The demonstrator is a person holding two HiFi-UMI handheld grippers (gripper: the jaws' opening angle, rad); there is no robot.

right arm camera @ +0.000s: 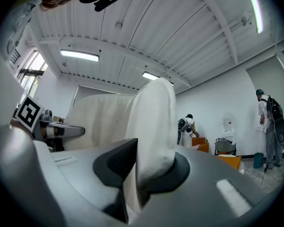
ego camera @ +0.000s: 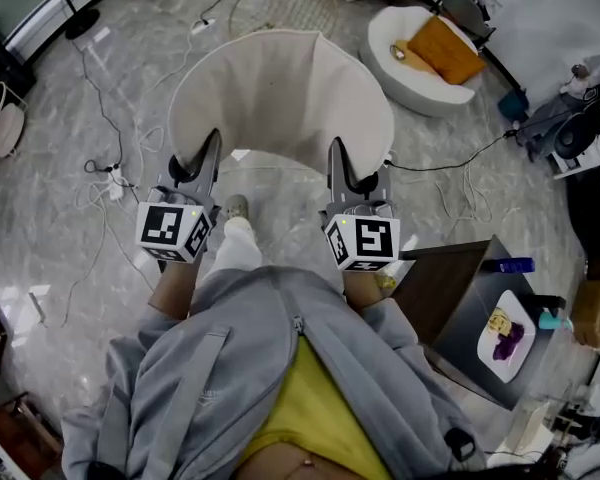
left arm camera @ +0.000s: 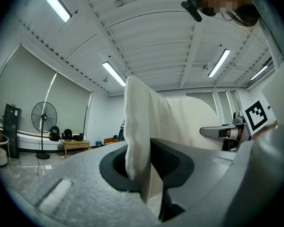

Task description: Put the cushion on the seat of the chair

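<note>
Cushion carried in both grippers, chair not yet reached.

I have the cream cushion [ego camera: 280, 88] hanging at 12 o'clock. Its near edge is pinched by the left gripper [left arm camera: 144, 162] at 11 and the right gripper [right arm camera: 132, 171] at 1, both jaw pairs narrow and clamped on fabric. The white chair [ego camera: 395, 28] sits at 1 o'clock, well apart, with an orange pillow [ego camera: 445, 50] in its seat. I'd hold both pinches even, swing toward 1, step over the black cable [ego camera: 450, 158], lower the cushion flat onto the seat, and let go only once it rests.
</note>
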